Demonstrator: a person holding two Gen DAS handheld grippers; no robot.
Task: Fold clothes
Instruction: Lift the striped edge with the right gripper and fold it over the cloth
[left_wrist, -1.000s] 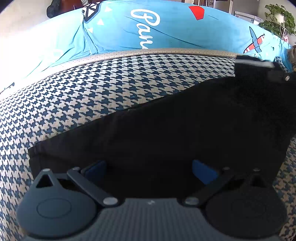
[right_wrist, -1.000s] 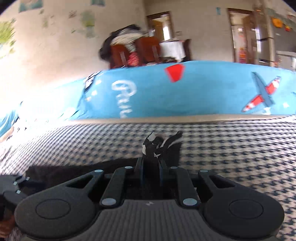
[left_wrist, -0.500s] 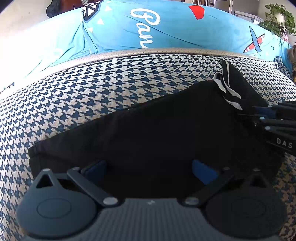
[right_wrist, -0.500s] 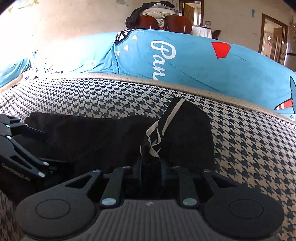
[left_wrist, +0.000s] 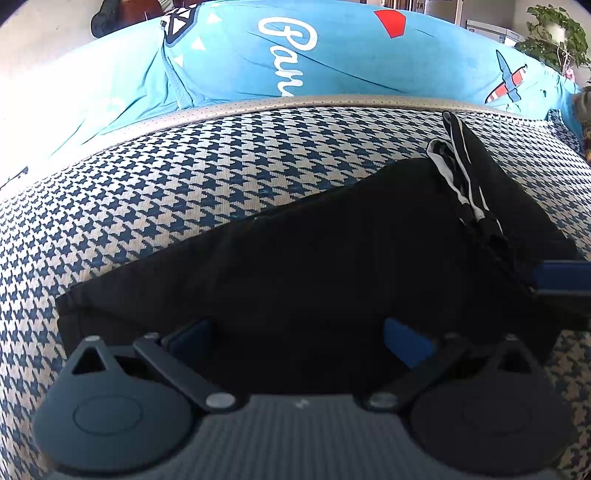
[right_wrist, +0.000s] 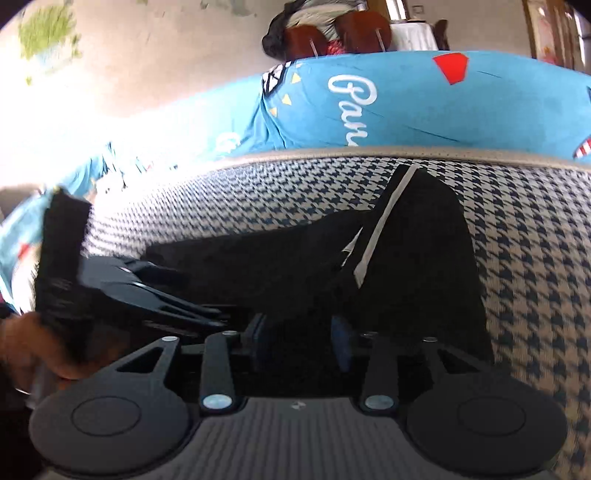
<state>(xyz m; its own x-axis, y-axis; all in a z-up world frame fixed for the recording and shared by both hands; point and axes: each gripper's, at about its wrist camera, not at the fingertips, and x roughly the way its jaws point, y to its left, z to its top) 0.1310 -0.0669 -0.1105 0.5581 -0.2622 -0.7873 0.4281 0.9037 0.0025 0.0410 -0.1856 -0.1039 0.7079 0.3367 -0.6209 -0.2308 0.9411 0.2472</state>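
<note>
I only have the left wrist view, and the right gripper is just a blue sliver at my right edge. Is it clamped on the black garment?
Observer: No. In the right wrist view the right gripper has jaws that stand apart and have just been opening. The black garment lies between the pads.
Operator: Anything on that side I should know about near my left gripper?
Observer: The right wrist view shows the left gripper low over the garment's far end, with a hand just behind it, blurred, at the frame's left edge.
</note>
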